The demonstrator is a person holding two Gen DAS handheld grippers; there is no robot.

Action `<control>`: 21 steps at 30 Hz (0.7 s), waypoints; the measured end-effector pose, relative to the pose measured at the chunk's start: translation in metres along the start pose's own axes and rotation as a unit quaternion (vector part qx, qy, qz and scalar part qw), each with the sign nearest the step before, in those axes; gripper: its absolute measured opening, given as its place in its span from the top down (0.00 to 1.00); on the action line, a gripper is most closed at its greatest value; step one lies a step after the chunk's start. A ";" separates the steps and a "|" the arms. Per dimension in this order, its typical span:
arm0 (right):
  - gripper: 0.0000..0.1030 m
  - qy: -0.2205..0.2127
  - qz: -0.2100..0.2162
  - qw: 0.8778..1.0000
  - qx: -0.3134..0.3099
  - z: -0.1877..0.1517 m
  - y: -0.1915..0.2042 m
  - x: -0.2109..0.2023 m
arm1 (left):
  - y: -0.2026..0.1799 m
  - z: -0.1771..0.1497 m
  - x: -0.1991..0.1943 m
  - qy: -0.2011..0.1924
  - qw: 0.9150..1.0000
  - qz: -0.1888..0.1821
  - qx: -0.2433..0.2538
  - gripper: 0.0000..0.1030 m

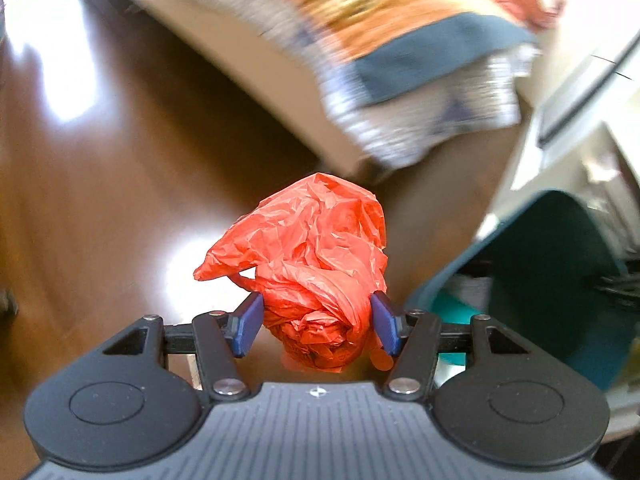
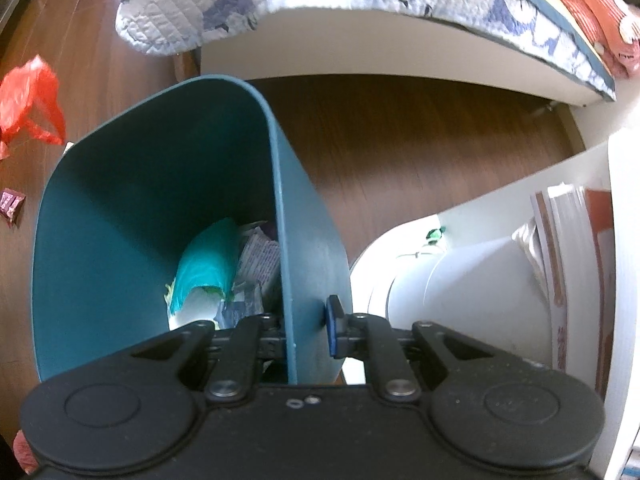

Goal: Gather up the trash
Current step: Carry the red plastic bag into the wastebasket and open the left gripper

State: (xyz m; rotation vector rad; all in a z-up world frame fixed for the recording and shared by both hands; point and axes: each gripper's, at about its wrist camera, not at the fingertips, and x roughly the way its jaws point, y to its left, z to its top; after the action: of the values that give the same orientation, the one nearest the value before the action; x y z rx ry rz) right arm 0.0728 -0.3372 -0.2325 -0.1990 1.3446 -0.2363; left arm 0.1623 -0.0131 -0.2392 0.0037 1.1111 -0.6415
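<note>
The left gripper clamps its blue pads on a crumpled, thin red plastic bag, carried clear of the glossy brown wood floor, likely so it can go into the bin. The right gripper is pinched narrow on the smooth teal wall of the trash bin, steadying it. Wrappers and paper already lie at the bin's bottom, beside the bed's quilted cover.

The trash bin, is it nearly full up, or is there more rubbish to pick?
Some is done: the teal bin already holds wrappers at its bottom. In hand: the left tongs grip a crumpled red plastic bag off the floor, and the right tongs pinch the bin's wall. Left: a small dark red wrapper lies on the wood floor.
</note>
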 end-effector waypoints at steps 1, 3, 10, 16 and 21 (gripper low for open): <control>0.88 -0.001 -0.001 1.000 -0.002 0.001 0.001 -0.001 | -0.011 0.002 -0.007 -0.005 1.000 -0.013 0.011 0.44; 0.89 -0.003 -0.002 1.000 -0.003 0.001 0.002 -0.002 | -0.030 0.006 -0.017 -0.013 0.999 -0.040 0.030 0.44; 0.89 -0.005 -0.003 1.000 -0.003 0.007 0.004 -0.003 | -0.104 0.000 -0.010 0.008 0.988 -0.108 0.111 0.44; 0.89 -0.005 -0.002 1.000 -0.004 0.010 0.002 -0.002 | -0.146 -0.014 0.031 0.051 0.981 -0.125 0.142 0.44; 0.89 -0.004 -0.001 1.000 -0.003 0.007 0.002 -0.004 | -0.168 -0.020 0.060 0.080 0.976 -0.134 0.152 0.44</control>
State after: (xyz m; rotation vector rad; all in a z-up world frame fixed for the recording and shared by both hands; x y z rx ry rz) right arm 0.0792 -0.3338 -0.2282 -0.2067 1.3366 -0.2320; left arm 0.0819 -0.1732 -0.2472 0.1731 1.1689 -1.0648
